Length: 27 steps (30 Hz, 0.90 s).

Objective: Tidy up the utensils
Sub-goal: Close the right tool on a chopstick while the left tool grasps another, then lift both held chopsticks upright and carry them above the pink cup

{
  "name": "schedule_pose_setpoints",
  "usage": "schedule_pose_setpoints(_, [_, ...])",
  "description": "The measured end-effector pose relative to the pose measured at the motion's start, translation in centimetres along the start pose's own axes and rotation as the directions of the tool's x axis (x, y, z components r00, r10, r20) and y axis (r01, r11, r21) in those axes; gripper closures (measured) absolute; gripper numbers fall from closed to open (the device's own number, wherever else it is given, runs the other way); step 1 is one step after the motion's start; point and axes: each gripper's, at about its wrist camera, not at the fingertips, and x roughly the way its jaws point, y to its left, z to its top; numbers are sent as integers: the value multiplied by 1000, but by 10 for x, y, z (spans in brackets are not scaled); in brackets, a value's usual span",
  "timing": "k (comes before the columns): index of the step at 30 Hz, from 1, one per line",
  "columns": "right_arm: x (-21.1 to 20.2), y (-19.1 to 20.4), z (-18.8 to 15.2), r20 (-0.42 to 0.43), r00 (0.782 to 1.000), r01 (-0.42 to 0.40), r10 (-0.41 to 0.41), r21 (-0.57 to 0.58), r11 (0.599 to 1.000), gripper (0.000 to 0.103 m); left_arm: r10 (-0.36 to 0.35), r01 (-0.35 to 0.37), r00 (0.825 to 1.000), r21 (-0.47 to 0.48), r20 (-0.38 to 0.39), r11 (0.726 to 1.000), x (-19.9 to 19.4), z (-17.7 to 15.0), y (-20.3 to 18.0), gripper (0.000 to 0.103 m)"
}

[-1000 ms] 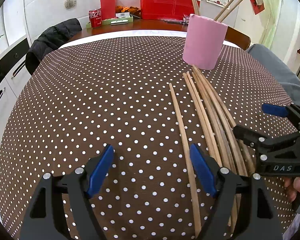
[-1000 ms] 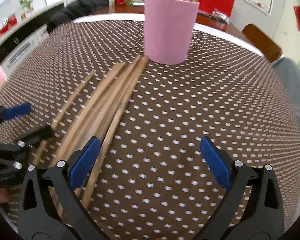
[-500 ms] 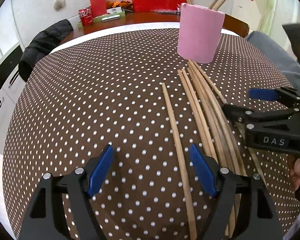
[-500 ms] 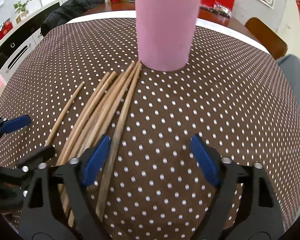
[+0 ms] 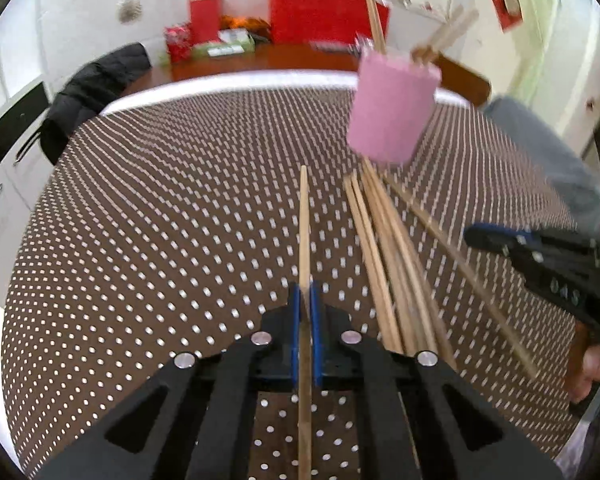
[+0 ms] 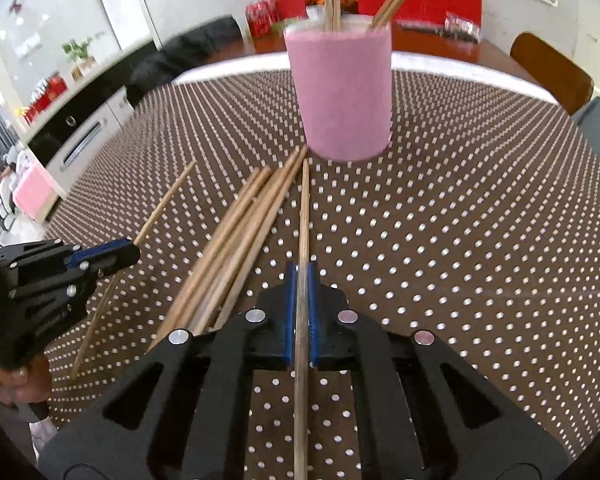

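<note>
The loose chopsticks (image 6: 236, 240) lie as a bundle of pale, slender wooden rods on the table (image 6: 480, 240), fanned with their far tips converging just in front of the pink cup (image 6: 342, 92). The cup is a matte cylinder standing upright toward the far edge of the table, with several chopsticks leaning out of its mouth.

The right wrist view shows the cup sharply and head-on; the left wrist view shows it blurred and off to the right (image 5: 392, 114), with the bundle (image 5: 388, 248) running diagonally beneath it. Each view also shows the opposite gripper from the side (black frame, blue finger pads).

The left gripper (image 5: 305, 308) has its jaws closed to a narrow slit on a single chopstick (image 5: 304, 220), which passes between the blue pads and points toward the far edge, apart from the bundle. The right gripper (image 6: 301, 280) is likewise clamped on one chopstick (image 6: 304, 208), taken from the right side of the bundle, its far tip near the base of the cup.

The table is covered by a brown cloth with a regular white dot pattern. A black jacket (image 5: 96, 88) hangs at the far left edge.
</note>
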Motion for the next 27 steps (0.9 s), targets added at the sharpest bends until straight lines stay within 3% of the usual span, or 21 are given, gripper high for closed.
schedule_pose_setpoints(5, [-26, -1, 5, 75, 994, -77, 75, 16, 997, 97, -12, 23, 993, -93, 121, 995, -24, 12, 5, 98])
schedule_pose_setpoints(9, [-11, -2, 4, -11, 1000, -6, 6, 1, 1000, 95, -5, 17, 991, -84, 133, 996, -27, 16, 1, 98])
schedule_pose_setpoints(11, [-1, 0, 0, -54, 999, 1, 0, 7, 1000, 84, -5, 16, 992, -82, 126, 997, -25, 15, 0, 98])
schedule_pose_setpoints(13, [9, 2, -3, -88, 996, 30, -31, -14, 999, 52, -3, 13, 994, -85, 109, 996, -20, 13, 0, 98])
schedule_pose_setpoints(14, [13, 5, -4, -100, 994, 36, -38, -27, 999, 49, -3, 12, 995, -89, 102, 996, -18, 9, 1, 98])
schedule_pose_setpoints(15, [19, 8, -5, -116, 992, 35, -40, -43, 998, 50, -5, 14, 996, -97, 93, 995, -14, 7, 2, 98])
schedule_pose_setpoints(16, [25, 12, -6, -131, 990, 49, -57, -62, 997, 57, -7, 16, 996, -100, 90, 995, -14, 5, 3, 98])
schedule_pose_setpoints(19, [32, 20, -12, -107, 981, 149, -165, -141, 979, 93, -7, 17, 996, -106, 93, 994, -13, 2, 8, 98])
schedule_pose_setpoints(20, [33, 19, -12, -111, 982, 137, -152, -136, 981, 97, -6, 17, 995, -110, 95, 994, -13, 3, 9, 98])
schedule_pose_setpoints(23, [33, 18, -15, -112, 985, 116, -133, -145, 983, 98, -8, 21, 994, -114, 106, 993, -15, 7, 11, 98])
schedule_pose_setpoints(25, [24, 10, -18, -92, 995, 37, -44, -79, 996, 98, -8, 21, 993, -116, 116, 993, -16, 11, 11, 98])
schedule_pose_setpoints(27, [7, 5, -15, -58, 998, 9, -12, -48, 999, 98, -9, 25, 991, -121, 131, 992, -19, 14, 11, 98])
